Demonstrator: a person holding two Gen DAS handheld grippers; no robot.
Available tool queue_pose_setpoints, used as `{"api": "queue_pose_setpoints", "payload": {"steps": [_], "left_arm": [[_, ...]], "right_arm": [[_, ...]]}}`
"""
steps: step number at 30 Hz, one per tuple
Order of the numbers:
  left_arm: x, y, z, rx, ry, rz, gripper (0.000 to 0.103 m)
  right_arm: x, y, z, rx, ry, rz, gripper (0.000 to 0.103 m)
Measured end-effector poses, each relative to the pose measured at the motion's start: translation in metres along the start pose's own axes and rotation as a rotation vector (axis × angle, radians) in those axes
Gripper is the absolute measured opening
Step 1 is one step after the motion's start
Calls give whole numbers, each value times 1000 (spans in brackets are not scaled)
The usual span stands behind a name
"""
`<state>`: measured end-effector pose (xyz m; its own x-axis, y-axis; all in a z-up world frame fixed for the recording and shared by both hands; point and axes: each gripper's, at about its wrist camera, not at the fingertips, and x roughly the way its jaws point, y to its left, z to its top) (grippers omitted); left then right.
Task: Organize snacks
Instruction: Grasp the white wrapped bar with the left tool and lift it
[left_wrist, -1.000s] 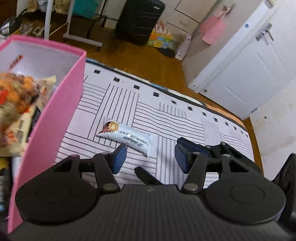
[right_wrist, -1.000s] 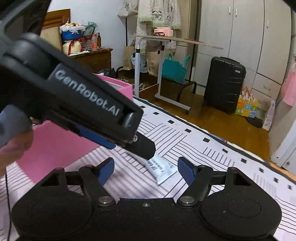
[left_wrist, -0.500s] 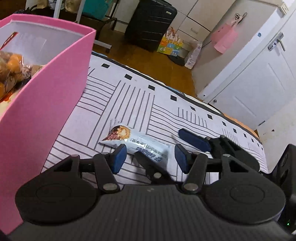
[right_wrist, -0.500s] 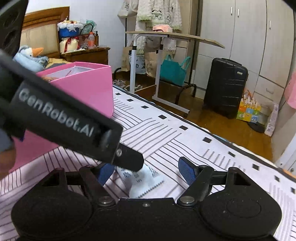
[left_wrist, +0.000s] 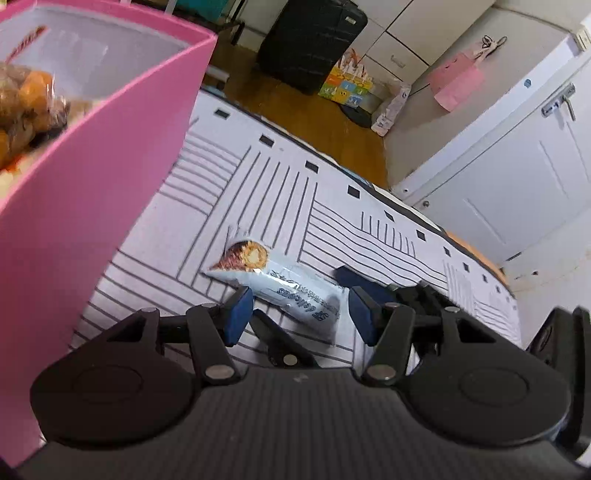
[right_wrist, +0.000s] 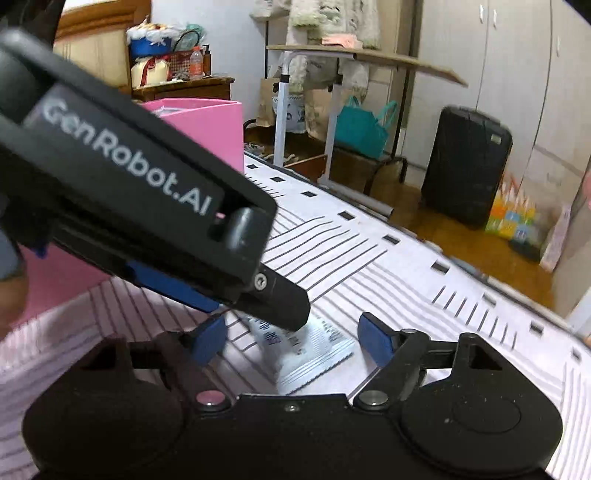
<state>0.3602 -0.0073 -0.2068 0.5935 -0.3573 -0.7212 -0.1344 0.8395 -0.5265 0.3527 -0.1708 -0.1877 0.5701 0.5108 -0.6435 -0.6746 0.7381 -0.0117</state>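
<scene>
Pink card formed the tall box (left_wrist: 92, 206) that filled the left side of the left wrist view, and in its upper left corner some bagged orange snacks (left_wrist: 26, 107) already lay inside, so part of the sorting looked done. One pale blue snack packet (left_wrist: 280, 291) lay outside on the striped cloth (left_wrist: 369, 236) at lower centre of that view, just right of the box wall, its printed cone end toward the box. The left gripper (left_wrist: 299, 314) sat low over it with its blue pads either side of the packet's near end, jaws partly apart and not pressing. In the right wrist view the right gripper (right_wrist: 291, 341) bracketed the packet's crimped end (right_wrist: 314, 354) at lower centre, its jaws closing but with clear gap to the wrapper on both sides; the left tool's black body crossed the frame from upper left and hid the rest of the packet. By my reading, the pick-up was only being set up: gripping, lifting and dropping this packet into the box remained.
</scene>
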Motion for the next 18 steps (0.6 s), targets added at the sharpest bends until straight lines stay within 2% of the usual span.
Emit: {"api": "queue_pose_setpoints", "payload": {"steps": [3, 6, 7, 10, 13, 18], "left_arm": [[4, 4, 0, -47, 27, -13, 56], [5, 6, -2, -45, 30, -8, 56], [5, 6, -3, -40, 27, -10, 56], [5, 5, -4, -25, 28, -5, 54], [6, 6, -4, -16, 29, 9, 50], [6, 9, 0, -33, 75, 8, 48]], "right_arm": [[-8, 1, 0, 0, 19, 42, 59], [-18, -8, 0, 103, 18, 176, 57], [-19, -9, 1, 127, 21, 188, 55], [-12, 2, 1, 91, 60, 133, 50], [-13, 16, 0, 77, 50, 86, 49], [-19, 20, -6, 187, 19, 39, 44]]}}
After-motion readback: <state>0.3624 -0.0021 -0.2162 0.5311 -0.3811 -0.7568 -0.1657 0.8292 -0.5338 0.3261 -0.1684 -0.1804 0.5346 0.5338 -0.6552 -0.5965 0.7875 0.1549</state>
